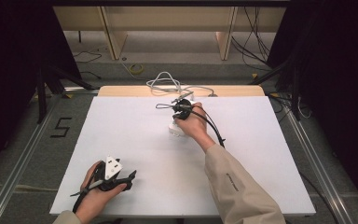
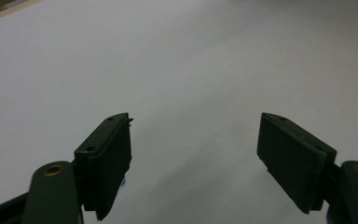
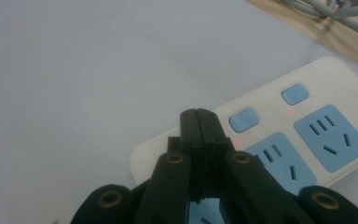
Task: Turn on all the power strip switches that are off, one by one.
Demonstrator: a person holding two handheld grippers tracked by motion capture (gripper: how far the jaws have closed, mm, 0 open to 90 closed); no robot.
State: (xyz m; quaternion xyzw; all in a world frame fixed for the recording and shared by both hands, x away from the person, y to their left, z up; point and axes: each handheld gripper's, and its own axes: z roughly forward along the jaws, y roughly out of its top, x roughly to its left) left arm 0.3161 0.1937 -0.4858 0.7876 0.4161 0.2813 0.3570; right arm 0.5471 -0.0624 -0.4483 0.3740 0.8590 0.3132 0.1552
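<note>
A white surface (image 1: 135, 140) was seen spread across the table. Toward its far edge lay a white power strip (image 3: 307, 140) with blue sockets and blue switches (small red lights were lit beside the switches), its grey cable (image 1: 165, 81) coiled beyond it. The right gripper (image 3: 198, 116) was held just over the strip's near end, jaws clenched together on nothing. The left gripper (image 2: 193, 140) was rested near the front edge, jaws released and wide apart.
</note>
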